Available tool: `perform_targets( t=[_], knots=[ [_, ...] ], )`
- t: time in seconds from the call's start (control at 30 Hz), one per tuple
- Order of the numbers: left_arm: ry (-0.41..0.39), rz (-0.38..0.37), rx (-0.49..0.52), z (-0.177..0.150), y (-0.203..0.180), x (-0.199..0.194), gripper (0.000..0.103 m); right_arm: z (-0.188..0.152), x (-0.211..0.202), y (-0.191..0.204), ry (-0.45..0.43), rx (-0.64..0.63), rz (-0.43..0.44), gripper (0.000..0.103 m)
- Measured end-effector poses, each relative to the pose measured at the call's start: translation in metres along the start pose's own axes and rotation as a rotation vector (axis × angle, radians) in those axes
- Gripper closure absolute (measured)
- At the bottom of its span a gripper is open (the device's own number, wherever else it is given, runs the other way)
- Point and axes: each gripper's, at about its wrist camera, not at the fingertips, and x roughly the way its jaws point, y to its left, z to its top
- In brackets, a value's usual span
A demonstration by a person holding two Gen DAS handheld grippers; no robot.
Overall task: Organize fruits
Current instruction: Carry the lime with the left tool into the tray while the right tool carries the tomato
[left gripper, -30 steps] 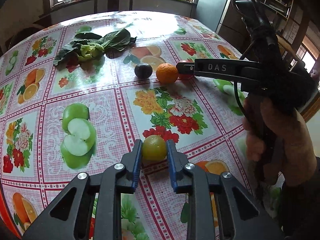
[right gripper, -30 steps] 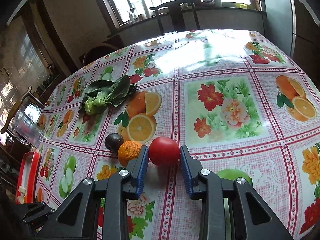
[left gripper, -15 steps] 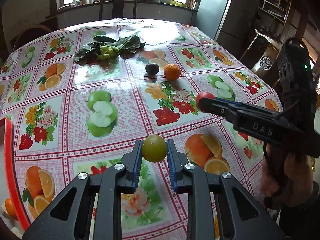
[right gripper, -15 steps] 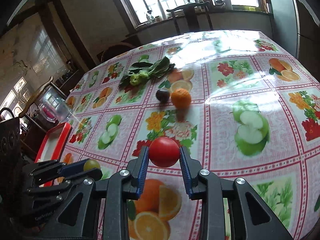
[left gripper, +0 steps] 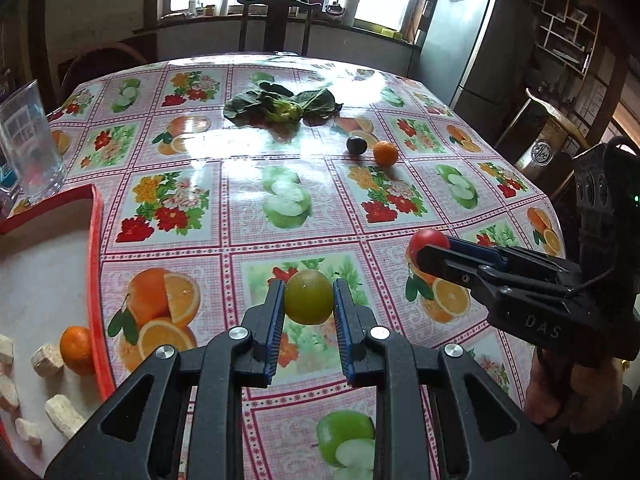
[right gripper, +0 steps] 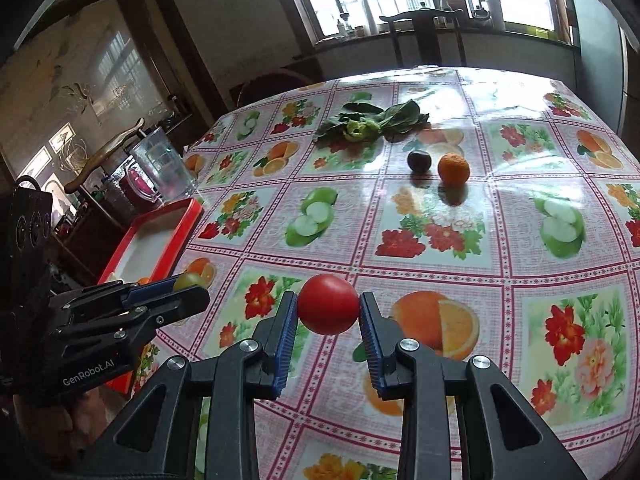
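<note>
Fruits had left the tabletop (left gripper: pixel 248 184): our jaws gripped a green fruit (left gripper: pixel 308 296) and tomato (right gripper: pixel 328 304), now nearer the tray (left gripper: pixel 94 264).

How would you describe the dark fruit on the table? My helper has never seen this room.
Find the leafy greens at the far side of the table. Just nearer than them, two loose fruits sit side by side. The plum is the smaller, dark purple one, left of the orange.

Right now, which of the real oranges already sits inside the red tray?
The small orange beside the pale snack pieces, against the red tray rim. The other orange lies loose on the tablecloth next to the dark plum.
</note>
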Motion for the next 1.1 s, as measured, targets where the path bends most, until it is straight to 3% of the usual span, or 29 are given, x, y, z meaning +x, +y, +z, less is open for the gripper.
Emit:
perform_targets(
  t=[0.2,1.1],
  knots=[
    [-0.029,0.061,-0.030,-0.014,0.023,-0.022,0.082,-0.008,0.001,0.032,0.010,-0.035,0.032,0.072],
    [-0.069,0.166,-0.195,-0.048,0.129,-0.070,0.082,-0.008,0.042,0.147,0.073,-0.179,0.116,0.072]
  ],
)
